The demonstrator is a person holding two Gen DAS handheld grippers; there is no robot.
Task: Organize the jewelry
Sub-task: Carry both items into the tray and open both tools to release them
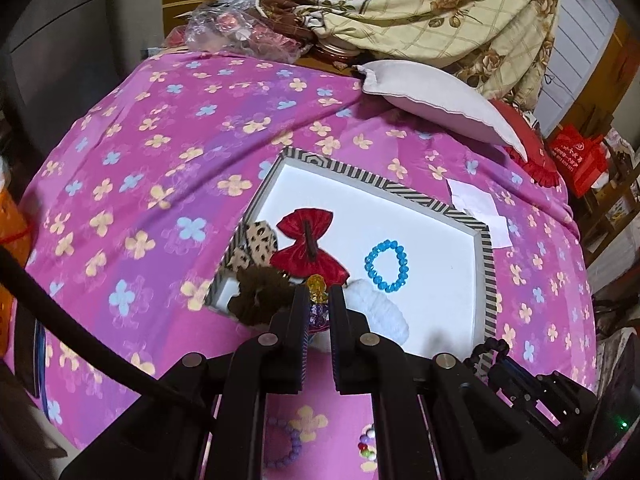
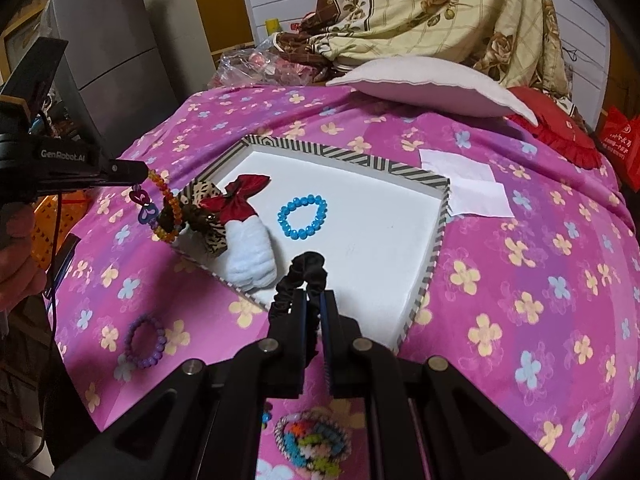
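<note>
**Both grippers carry jewelry at the striped tray**

The left gripper (image 2: 146, 174) is clenched on an amber bead bracelet (image 2: 162, 208) with purple heart charms; seen from the right wrist, the strand dangles from the fingertips just outside the tray's 9 o'clock corner. In the left wrist view the same beads (image 1: 316, 283) show pinched between the near-closed fingers.

The right gripper (image 2: 313, 300) is clamped on a black scrunchie (image 2: 306, 270), which loops up from the fingertips over the tray's 6 o'clock edge.

The tray (image 2: 438, 232), white inside with a black-and-white striped rim, lies on a pink flowered bedcover (image 2: 540, 280). Inside it, a blue bead bracelet (image 2: 303, 216) sits near the centre. Toward 9 o'clock are clustered a red bow (image 2: 236, 200), a leopard-print piece (image 1: 260, 240), a brown fuzzy scrunchie (image 1: 260, 292) and a white fluffy scrunchie (image 2: 250, 256), touching one another.

Outside the tray, on the bedcover, a purple bead bracelet (image 2: 145, 342) lies at 8 o'clock, and a multicoloured woven band (image 2: 314, 446) lies at 6 o'clock, partly hidden under the right gripper. A white paper (image 2: 468, 188) touches the tray's 2 o'clock corner. A pale pillow (image 2: 432, 86) rests at 12 o'clock.
</note>
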